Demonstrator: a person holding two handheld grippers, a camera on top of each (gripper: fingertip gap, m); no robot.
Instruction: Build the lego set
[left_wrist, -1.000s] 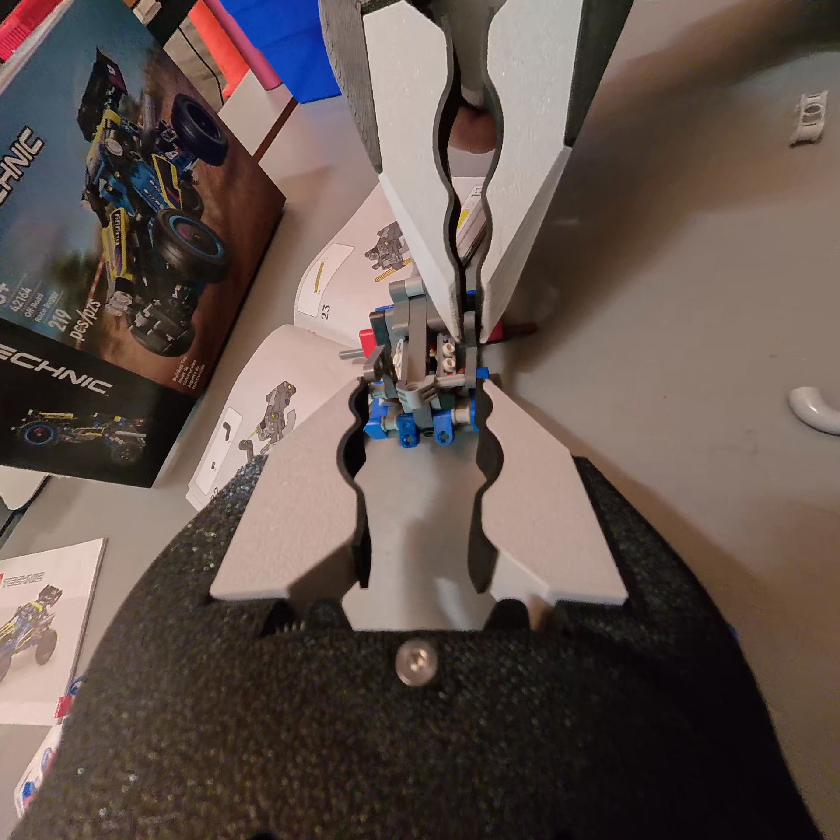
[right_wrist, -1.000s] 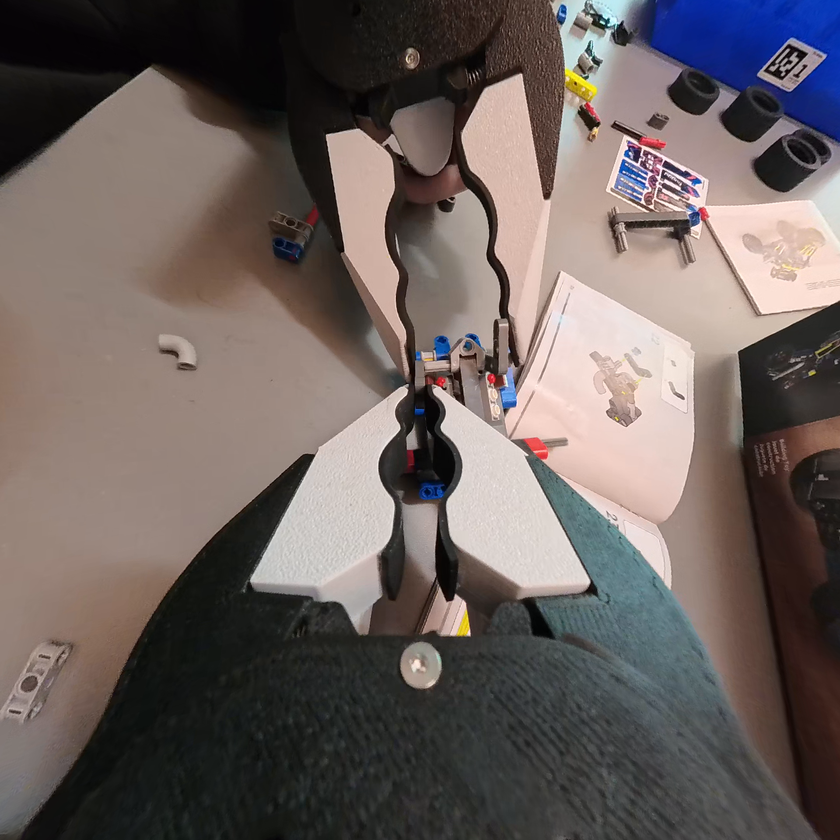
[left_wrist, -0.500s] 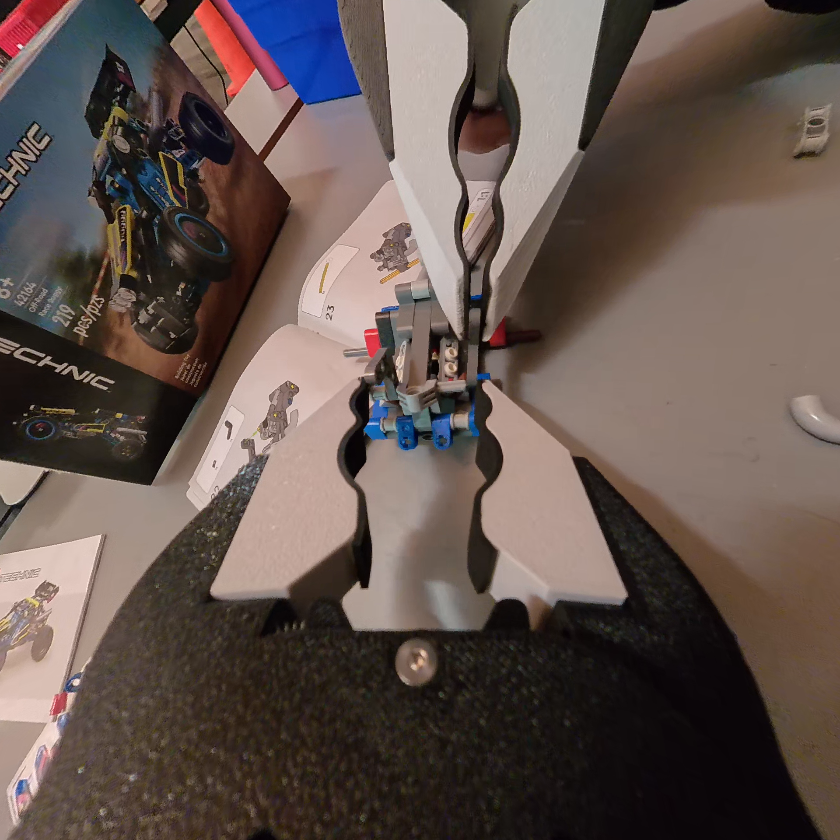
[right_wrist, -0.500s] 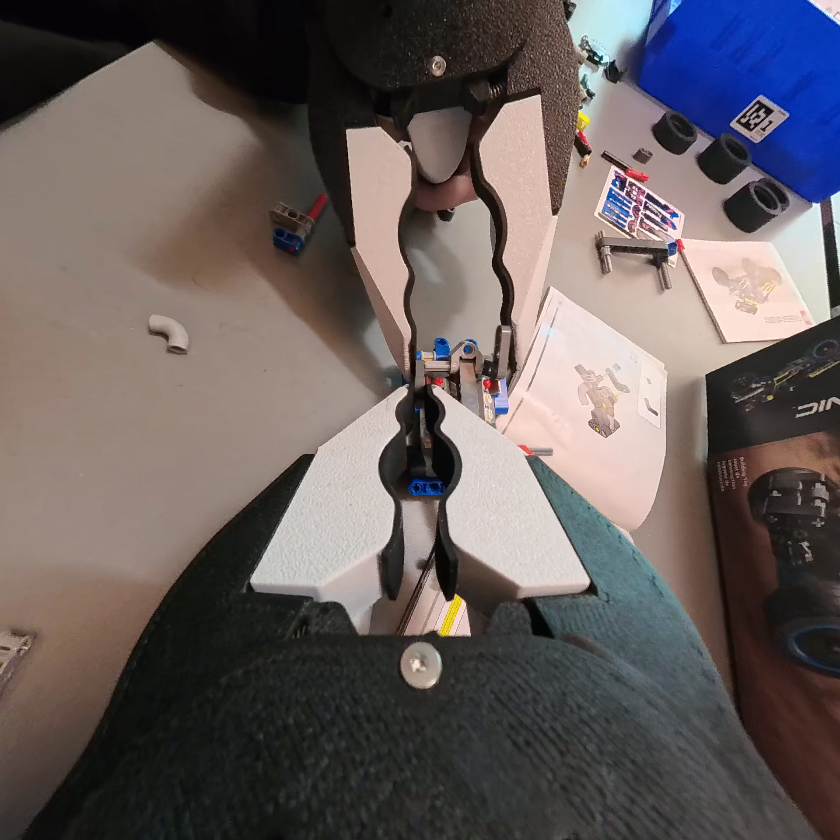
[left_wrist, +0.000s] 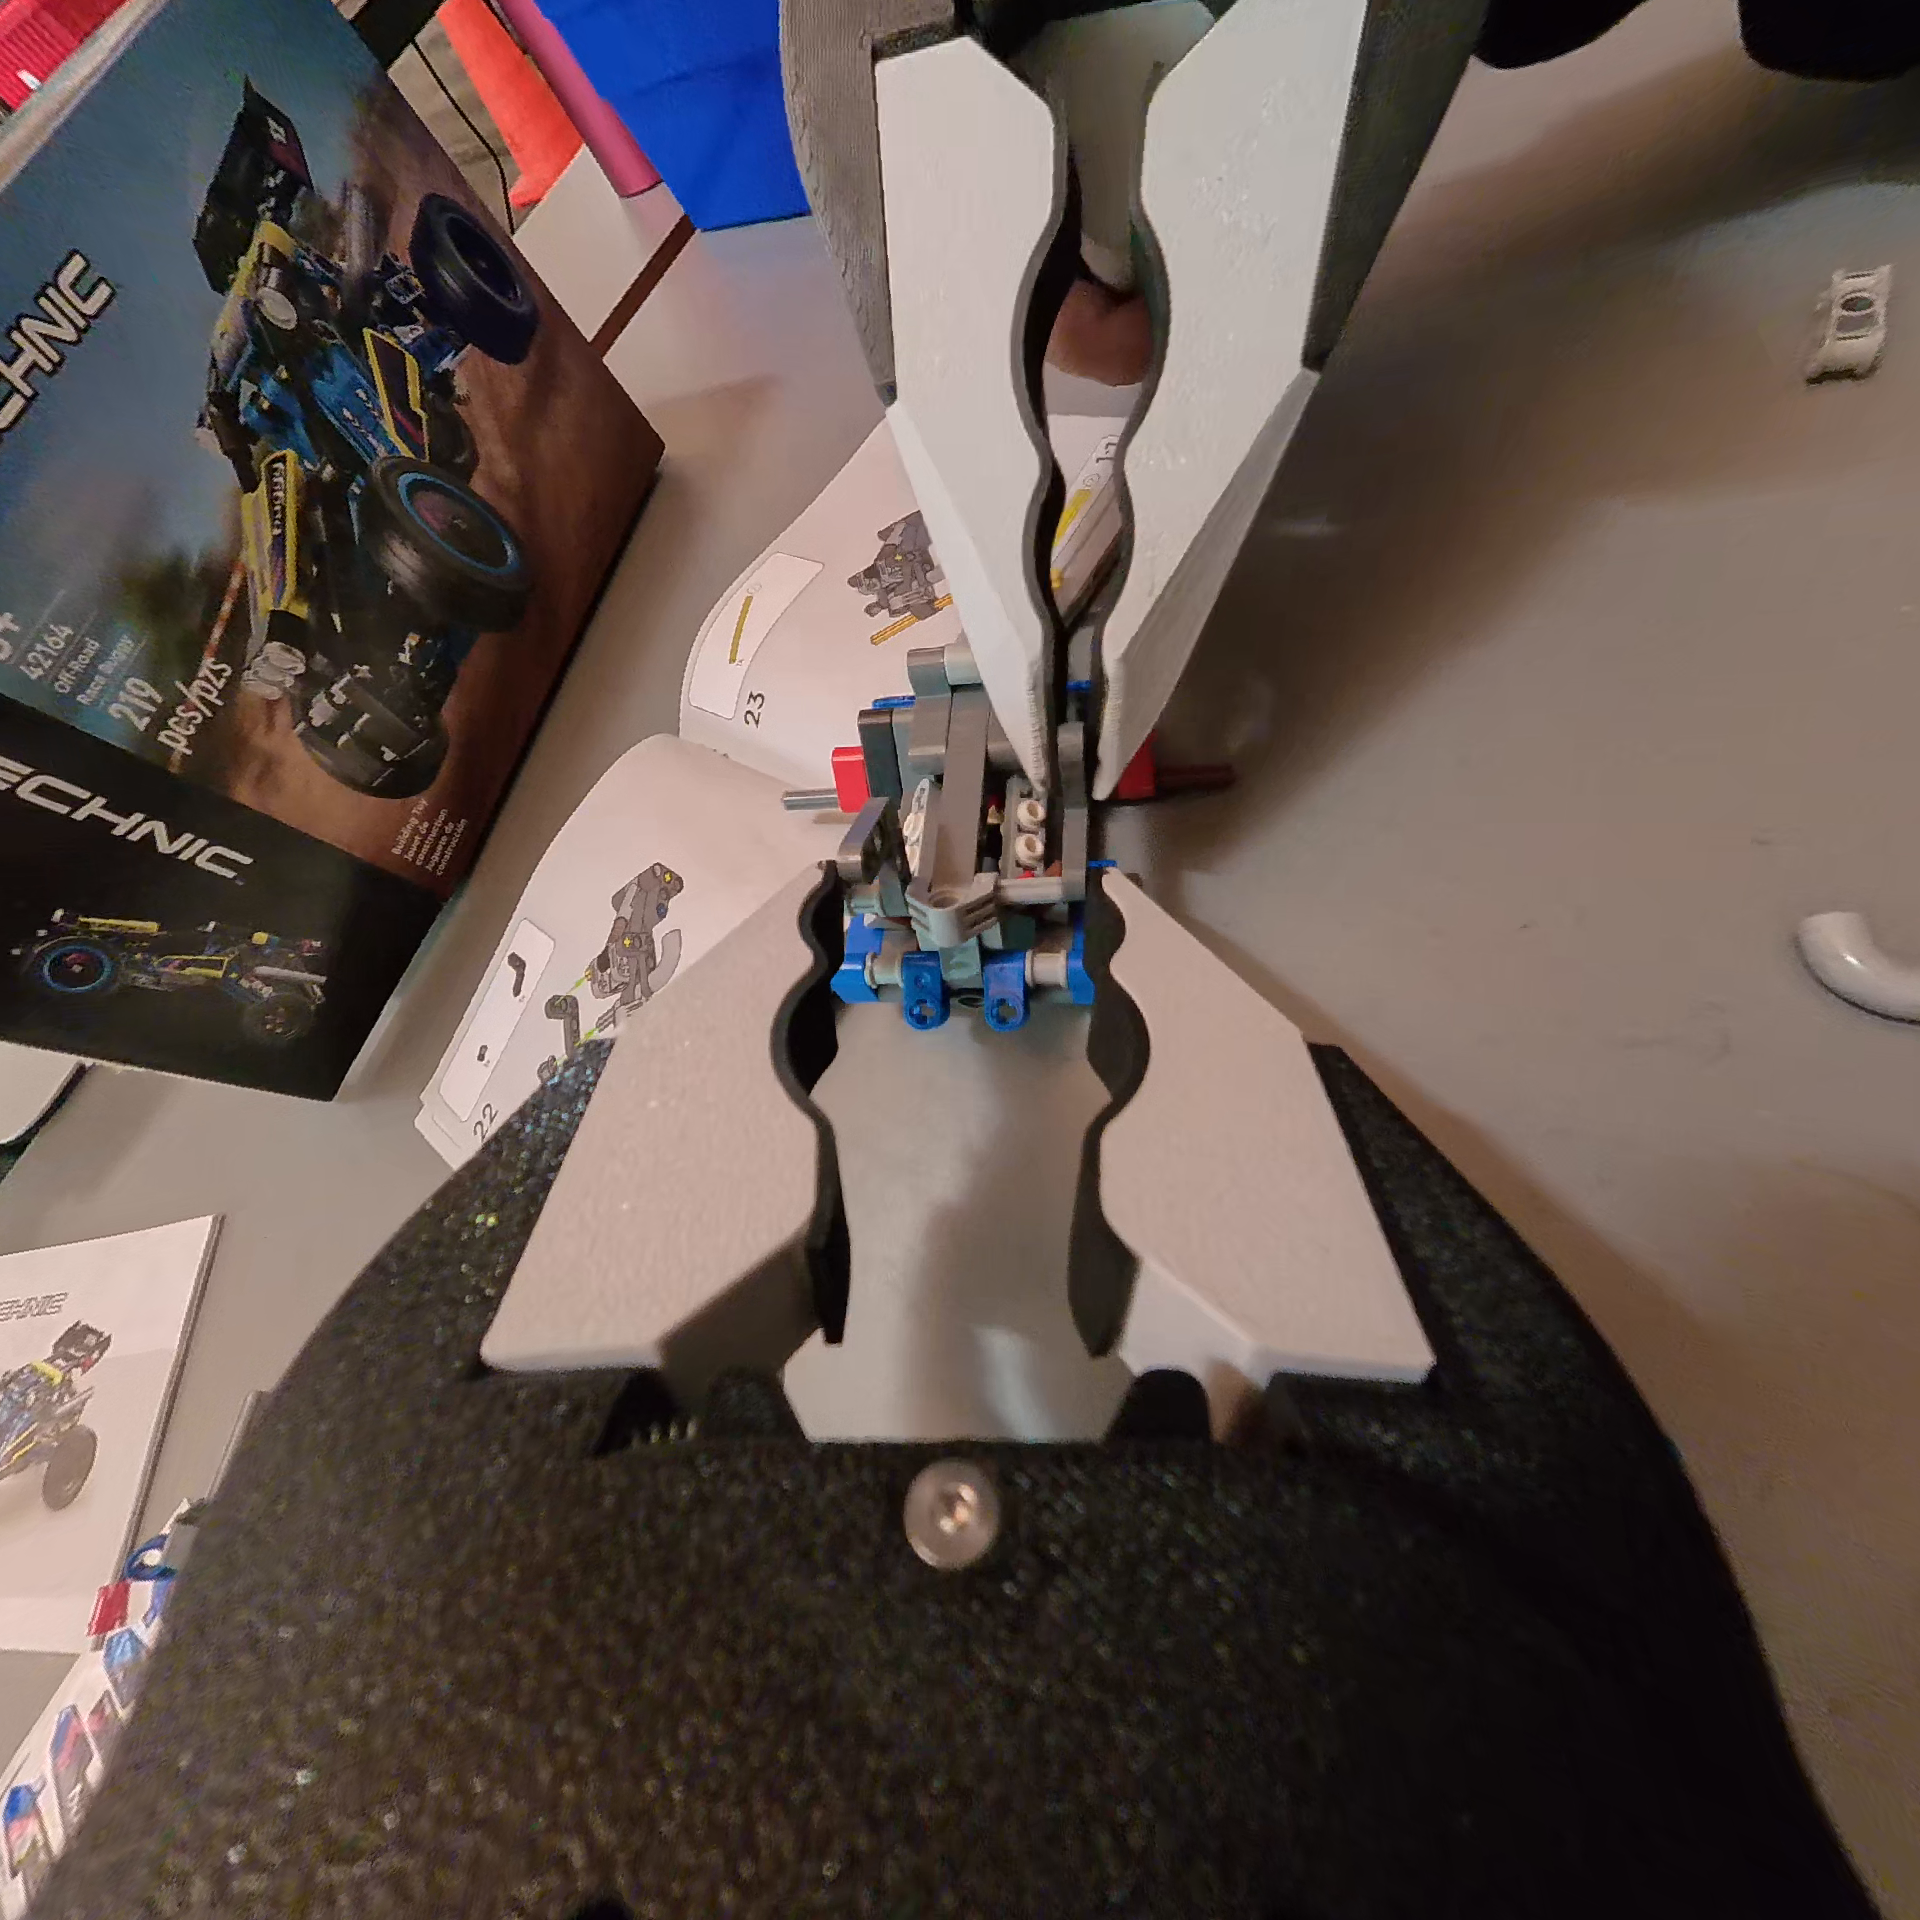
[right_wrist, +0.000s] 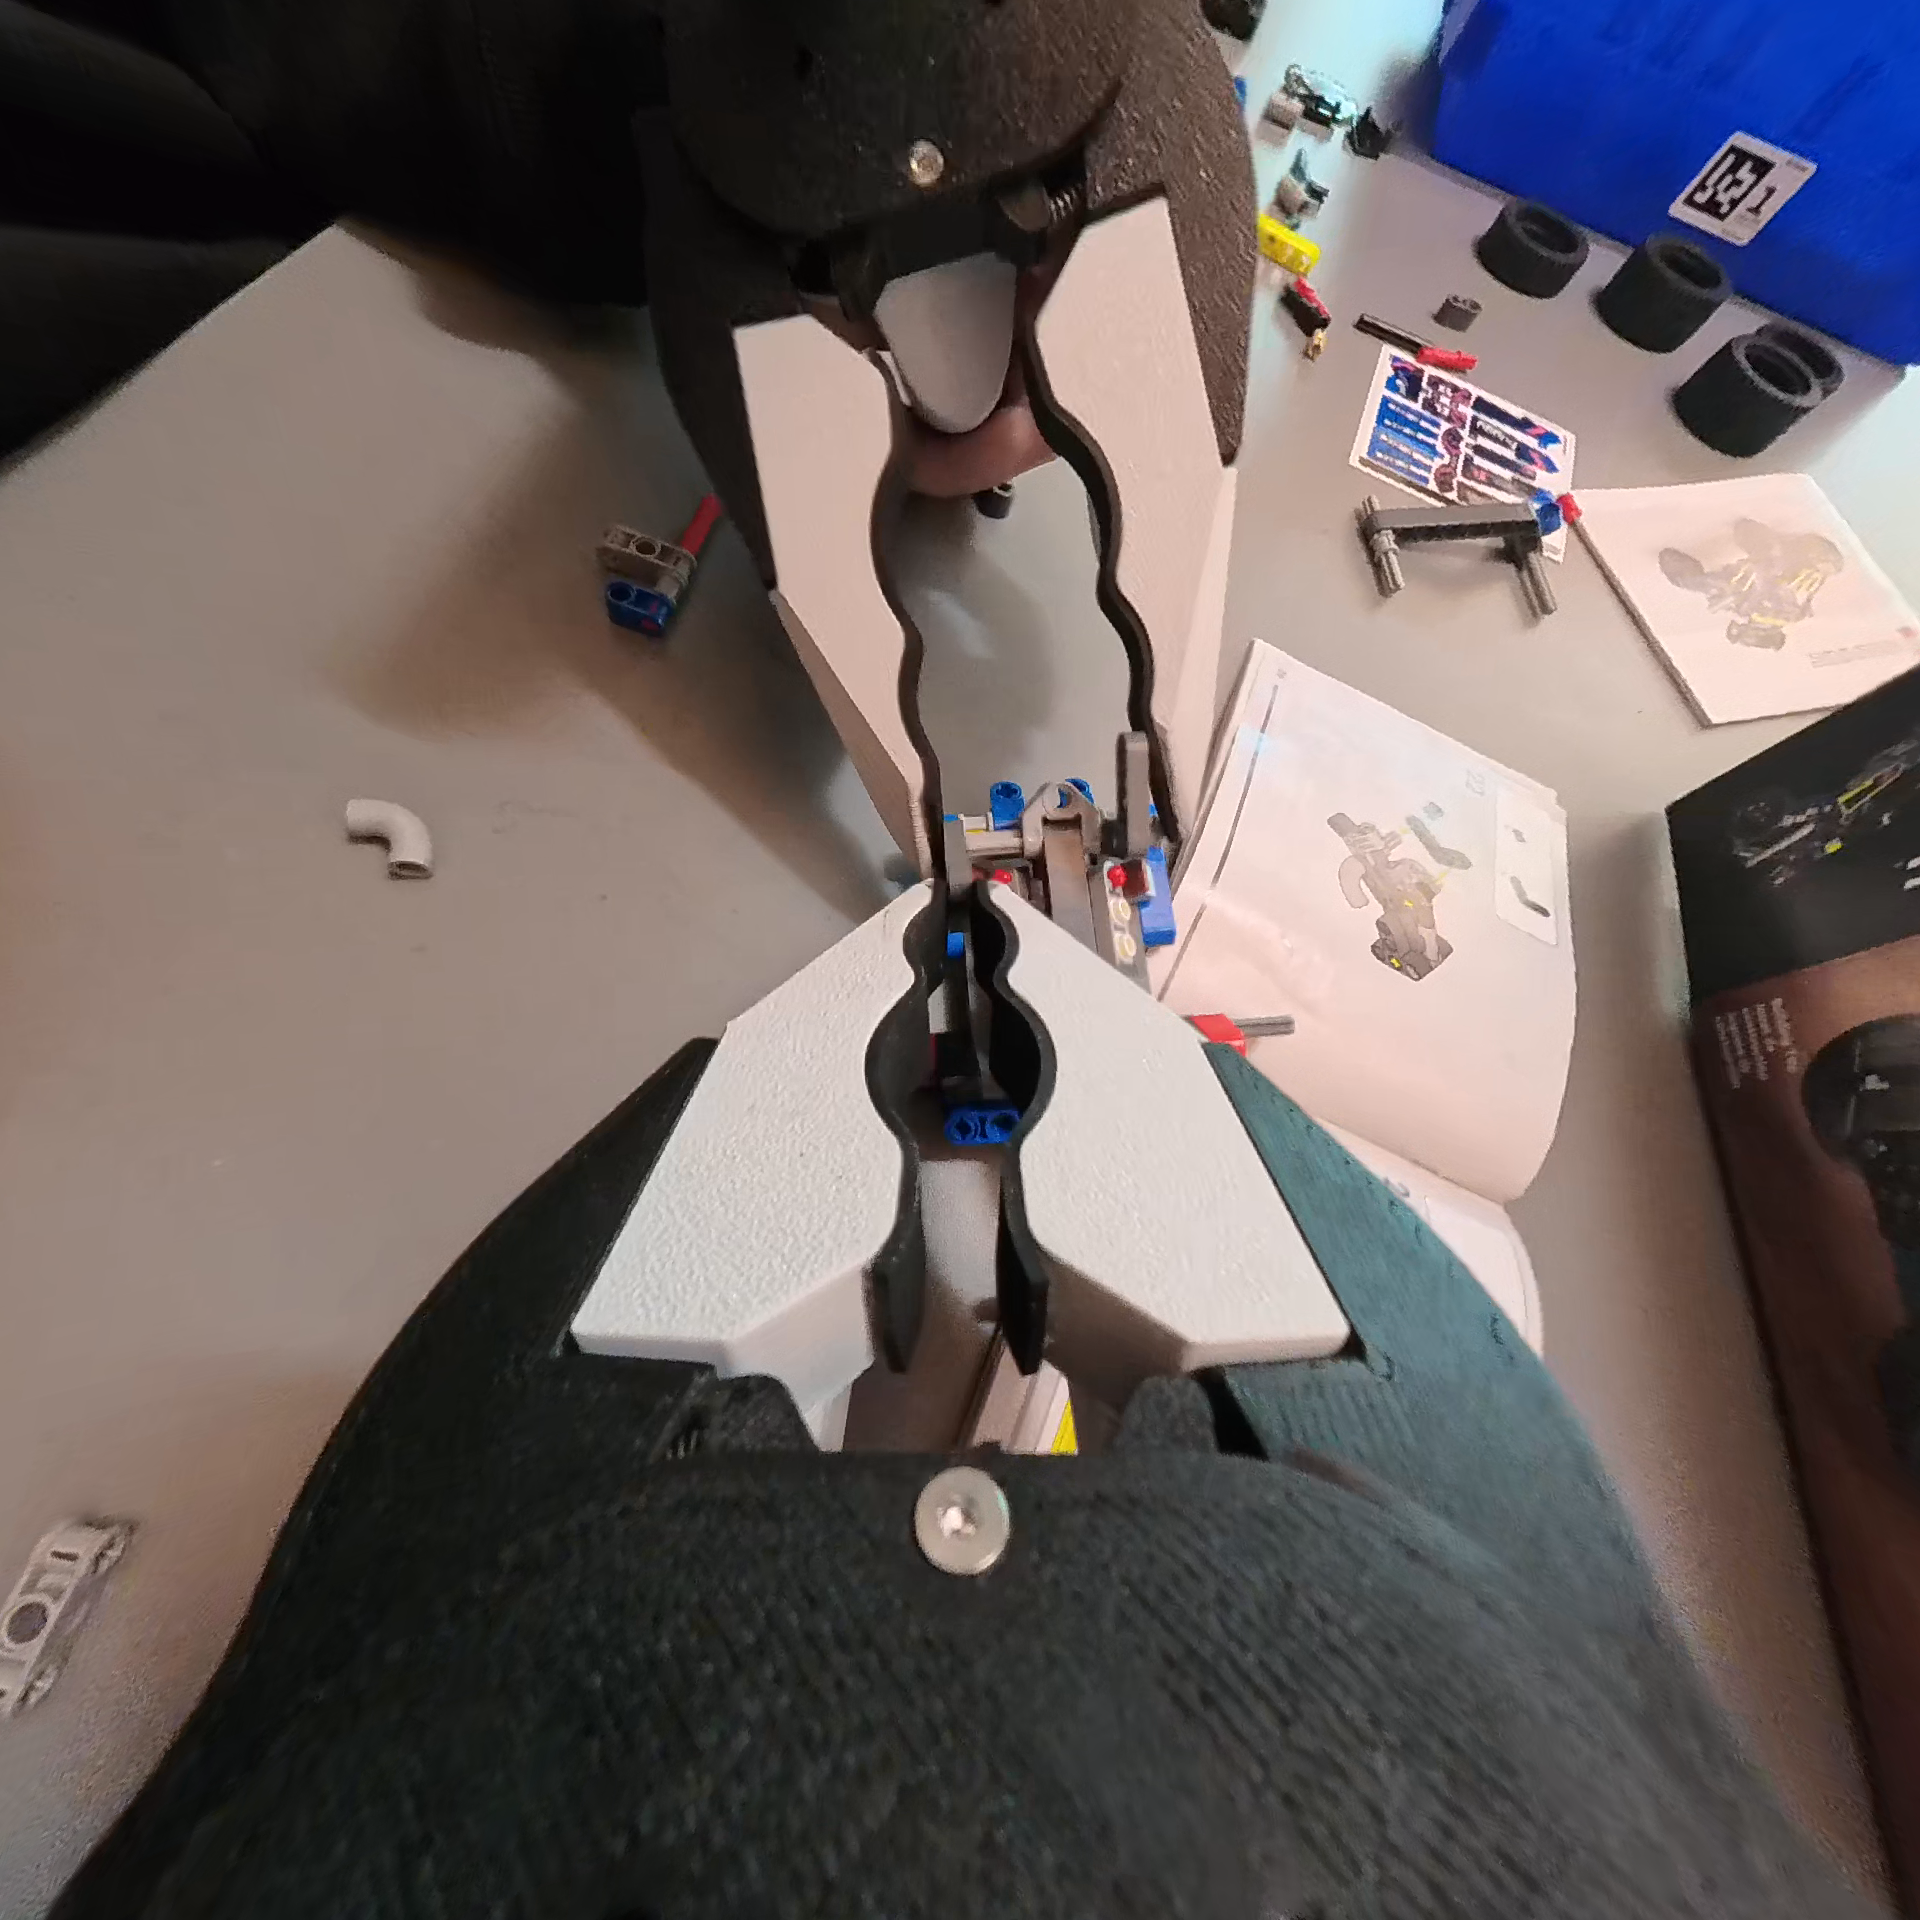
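Between the two facing grippers, the grey-and-blue toy-brick assembly (left_wrist: 961, 894) has barely shifted: left gripper (left_wrist: 961, 935) stays clamped across its blue base, right gripper (right_wrist: 971, 904) pinching one grey beam beside the open instruction booklet (right_wrist: 1382, 914).

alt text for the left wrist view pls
Two grey grippers meet over a small grey-and-blue brick assembly: the left gripper grips its blue base, and the right gripper pinches a grey beam from above. An open instruction booklet lies behind.

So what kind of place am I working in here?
Likely a hobby or lab table set up for toy-brick building: open instruction booklet, the kit's box, loose tyres and parts.
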